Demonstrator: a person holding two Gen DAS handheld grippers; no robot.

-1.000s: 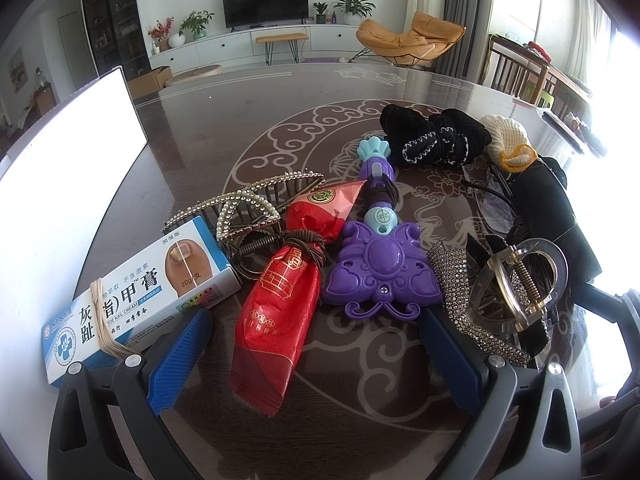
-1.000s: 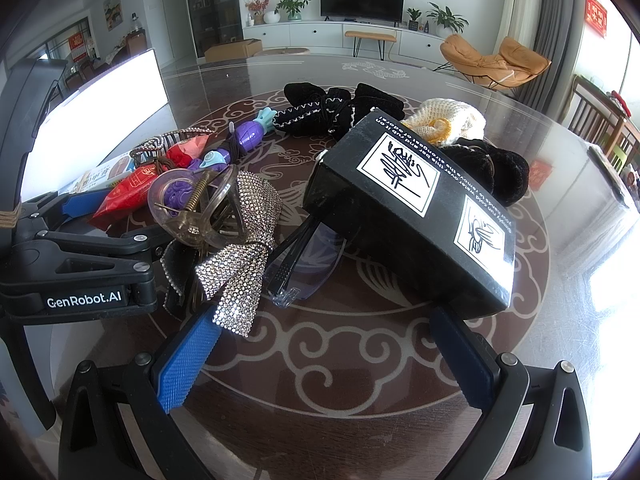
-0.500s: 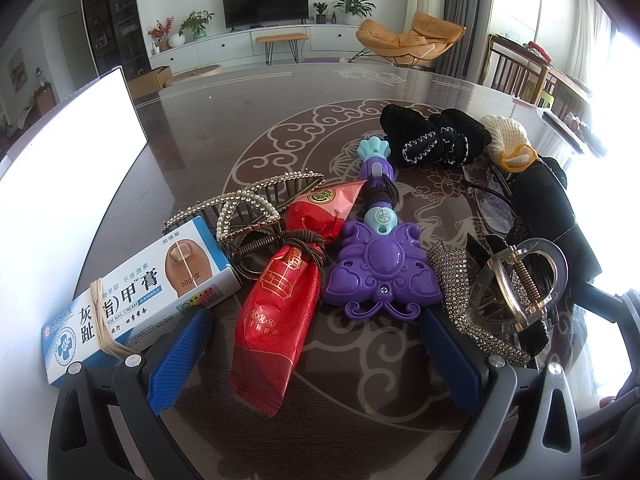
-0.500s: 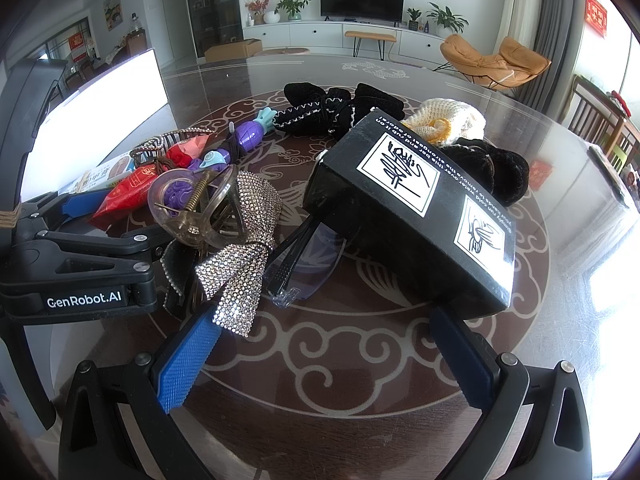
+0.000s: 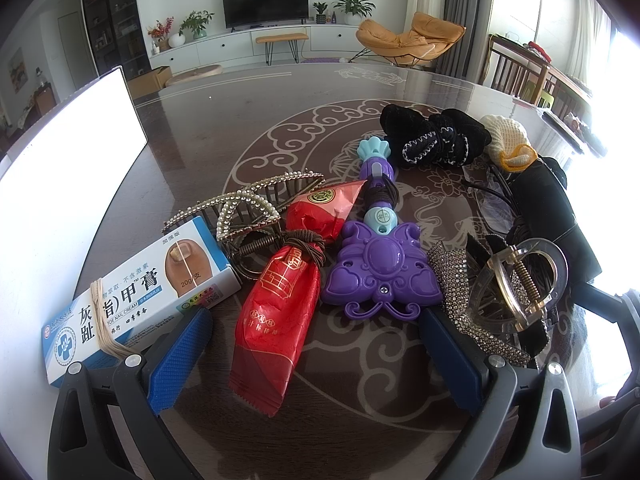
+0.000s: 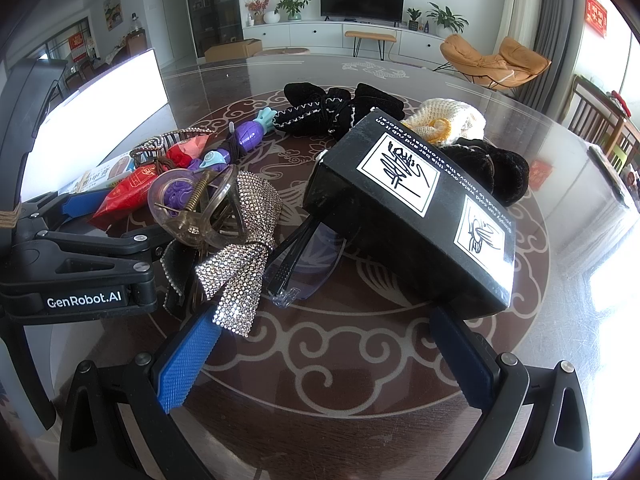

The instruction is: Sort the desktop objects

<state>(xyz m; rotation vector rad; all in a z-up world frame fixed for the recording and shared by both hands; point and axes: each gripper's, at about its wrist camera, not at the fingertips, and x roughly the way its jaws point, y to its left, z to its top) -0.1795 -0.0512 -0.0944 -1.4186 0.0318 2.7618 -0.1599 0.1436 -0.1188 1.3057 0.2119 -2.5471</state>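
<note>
A heap of small items lies on the dark patterned table (image 5: 280, 112). In the left wrist view my left gripper (image 5: 316, 356) stands open around the near end of a red snack packet (image 5: 280, 316), with a purple butterfly toy (image 5: 380, 268) just beyond. A blue-and-white nail cream box (image 5: 140, 292) lies left, pearl hair combs (image 5: 248, 208) behind it. In the right wrist view my right gripper (image 6: 320, 360) is open before a black box (image 6: 412, 212), glasses (image 6: 304, 264), a rhinestone bow (image 6: 240, 272) and a clear hair claw (image 6: 196, 208). The left gripper's body (image 6: 80, 272) shows at left.
Black knitted fabric (image 5: 436, 140) and a cream knitted piece (image 5: 508, 140) lie at the far side of the heap. A white board (image 5: 60, 168) stands along the table's left edge. Chairs (image 5: 520, 76) stand beyond the table on the right.
</note>
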